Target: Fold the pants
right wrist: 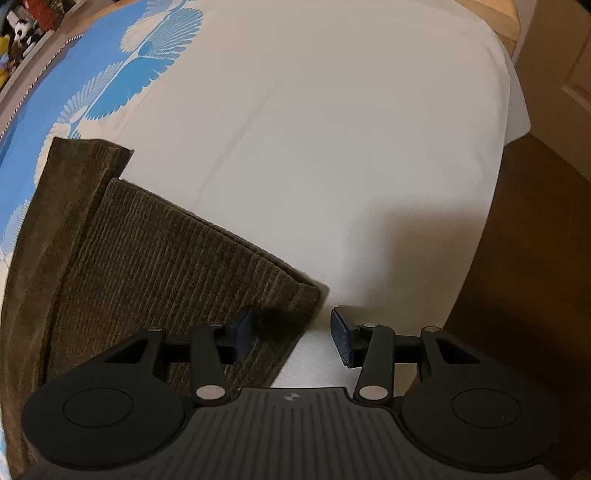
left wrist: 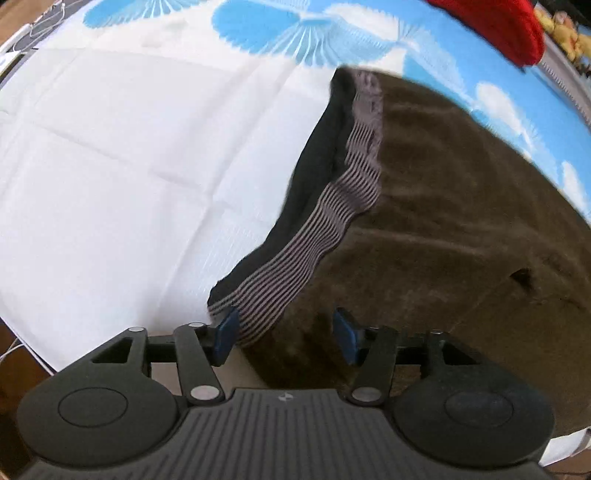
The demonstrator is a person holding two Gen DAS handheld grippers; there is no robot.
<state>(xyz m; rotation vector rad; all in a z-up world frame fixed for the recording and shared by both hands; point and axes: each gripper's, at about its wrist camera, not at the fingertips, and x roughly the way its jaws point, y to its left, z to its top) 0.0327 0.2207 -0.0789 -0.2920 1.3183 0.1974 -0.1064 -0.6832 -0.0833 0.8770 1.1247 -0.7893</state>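
Brown corduroy pants [left wrist: 443, 221] lie on a bed. In the left wrist view the waist end faces me, with a striped grey waistband lining [left wrist: 295, 258] turned up. My left gripper [left wrist: 284, 334] is open, its blue pads on either side of the waistband corner. In the right wrist view the leg end of the pants [right wrist: 166, 266] lies folded, one layer over another. My right gripper [right wrist: 291, 334] is open over the hem corner [right wrist: 295, 306], left pad above the fabric, right pad above the sheet.
The bed has a white sheet [right wrist: 332, 147] with a blue feather-patterned cover [left wrist: 369, 33]. A red cloth [left wrist: 498, 26] lies at the far right. The bed's edge and a brown wooden floor [right wrist: 535, 258] are at the right. Stuffed toys [right wrist: 18, 26] sit beyond the bed.
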